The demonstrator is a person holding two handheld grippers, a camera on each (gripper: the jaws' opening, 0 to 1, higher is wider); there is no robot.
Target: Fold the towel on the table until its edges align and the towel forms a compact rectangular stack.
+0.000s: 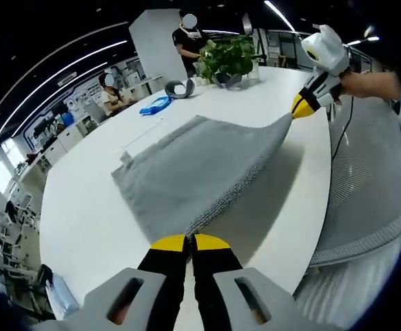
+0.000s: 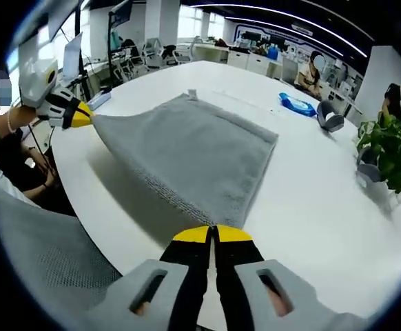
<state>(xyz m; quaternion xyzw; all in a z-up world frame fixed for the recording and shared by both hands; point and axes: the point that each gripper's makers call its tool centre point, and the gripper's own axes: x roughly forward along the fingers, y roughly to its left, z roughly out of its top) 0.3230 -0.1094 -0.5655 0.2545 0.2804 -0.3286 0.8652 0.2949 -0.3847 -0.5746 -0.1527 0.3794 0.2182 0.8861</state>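
Your left gripper (image 1: 190,241) has its yellow-tipped jaws pressed together on one corner of the towel (image 1: 193,172), low and close to the near edge of the table (image 1: 90,207). In the left gripper view your right gripper (image 1: 301,105) reaches in from the right, its yellow tip pinching the towel's other near corner; part of your hand (image 1: 369,84) shows behind it.

In the right gripper view the right gripper (image 2: 211,234) is likewise clamped shut on the towel (image 2: 187,155), and your left gripper (image 2: 78,114) comes in from the left, pinching the opposite corner.

The grey towel lies on the white table (image 2: 311,207). The edge strung between your two grippers is raised off the table and casts a shadow underneath; the far edge rests flat on the tabletop. The towel slopes down from your grippers toward the table's middle. It looks close to square, so I cannot tell its long axis.

Beyond the towel stand a potted plant (image 1: 228,58), a blue packet (image 1: 156,105) and a grey roll (image 1: 180,88).
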